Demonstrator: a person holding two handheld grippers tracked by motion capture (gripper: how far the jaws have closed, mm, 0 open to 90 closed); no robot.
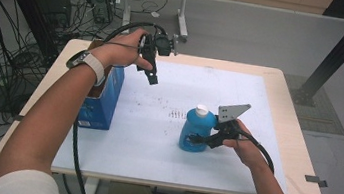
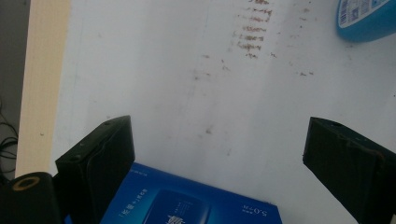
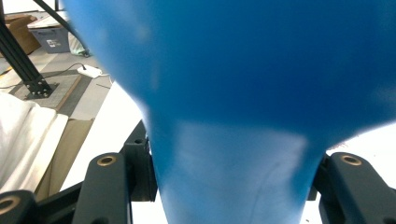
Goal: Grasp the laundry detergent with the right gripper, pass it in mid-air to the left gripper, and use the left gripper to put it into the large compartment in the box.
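Blue plastic sits squeezed between the jaws of the right gripper [image 1: 203,140]: they are clamped on the waist of a blue bottle [image 1: 194,130] with a white cap [image 1: 201,110]. The bottle stands upright on the white table top [image 1: 163,151], right of centre and near the person's side. In the right gripper view the bottle [image 3: 233,116] narrows exactly where the 2 jaws press from either side. That narrow part likely gives the firmest hold, and gripping low on the body should keep the bottle steady for a lift or a slide.

The left gripper [image 1: 152,74] hangs above the far left of the table, jaws spread wide with nothing between them, pointing down. Below it stands a blue box [image 1: 103,103] at the table's left edge. In the left gripper view the box [image 2: 187,200] lies low between the jaws, untouched. This hand seems to be held clear, waiting above the box, perhaps so the bottle can go in.
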